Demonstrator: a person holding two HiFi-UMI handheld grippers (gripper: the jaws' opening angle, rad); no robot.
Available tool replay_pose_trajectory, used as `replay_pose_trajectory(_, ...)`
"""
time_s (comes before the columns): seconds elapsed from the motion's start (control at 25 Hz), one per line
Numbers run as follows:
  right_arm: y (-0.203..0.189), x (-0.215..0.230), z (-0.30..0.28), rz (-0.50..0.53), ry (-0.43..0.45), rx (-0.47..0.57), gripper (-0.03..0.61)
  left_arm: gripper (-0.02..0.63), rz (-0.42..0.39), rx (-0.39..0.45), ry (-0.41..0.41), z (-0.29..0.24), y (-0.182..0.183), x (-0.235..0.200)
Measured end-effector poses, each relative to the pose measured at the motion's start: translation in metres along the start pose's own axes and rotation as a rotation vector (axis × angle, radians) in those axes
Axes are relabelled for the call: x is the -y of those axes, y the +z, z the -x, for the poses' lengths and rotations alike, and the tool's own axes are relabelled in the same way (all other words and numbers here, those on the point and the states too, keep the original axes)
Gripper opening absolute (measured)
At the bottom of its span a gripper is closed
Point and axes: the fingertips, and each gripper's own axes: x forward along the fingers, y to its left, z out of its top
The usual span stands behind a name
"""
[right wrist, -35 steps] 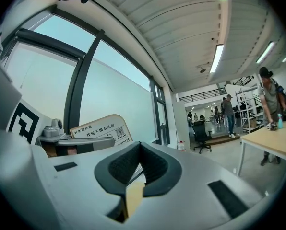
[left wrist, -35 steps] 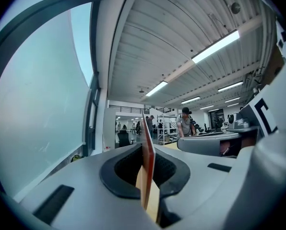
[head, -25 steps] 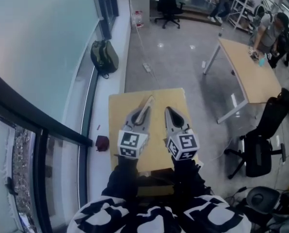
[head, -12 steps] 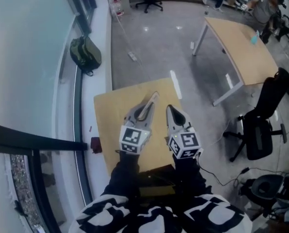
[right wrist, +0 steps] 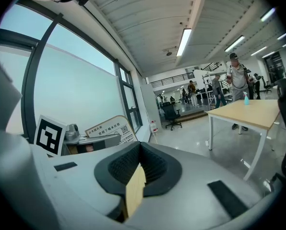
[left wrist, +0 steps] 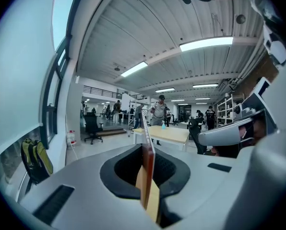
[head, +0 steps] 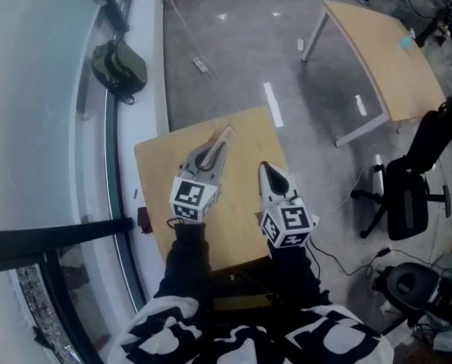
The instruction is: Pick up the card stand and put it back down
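Above table (head: pixel 154 174), card stand (head: pixel 224 137) lengthwise away

Card stand (right wrist: pixel 108 127): thin flat board w/ arched top, pale face w/ rows of dark print + a QR code at upper right. Edge is reddish-brown. Clamped on edge between the jaws of the left gripper (head: pixel 213 150), standing roughly vertical, top end poking out past the jaw tips. In head view it's over the far part of a small wooden table (head: pixel 152 165); contact w/ the tabletop can't be told.

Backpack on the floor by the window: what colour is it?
The backpack is olive green, clearest in the head view.
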Motion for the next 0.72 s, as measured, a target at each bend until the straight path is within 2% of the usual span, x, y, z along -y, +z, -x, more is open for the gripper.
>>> replay_pose_trajectory(0.32, -0.029, 0.015, -0.031, -0.023, -0.022, -0.071, 0.018, 0.025, -0.021, -0.107, -0.050, -0.032, -0.051, -0.046)
replay_pose_trajectory(0.48, -0.042, 0.020, -0.045, -0.030, -0.019, -0.103, 0.018, 0.025, -0.041, -0.128, -0.120, -0.048, -0.071, -0.060)
replay_pose_trajectory(0.72, -0.059, 0.024, -0.064, -0.034, -0.005, -0.147, 0.018, 0.025, -0.017, -0.169, -0.214, -0.070, -0.106, -0.074)
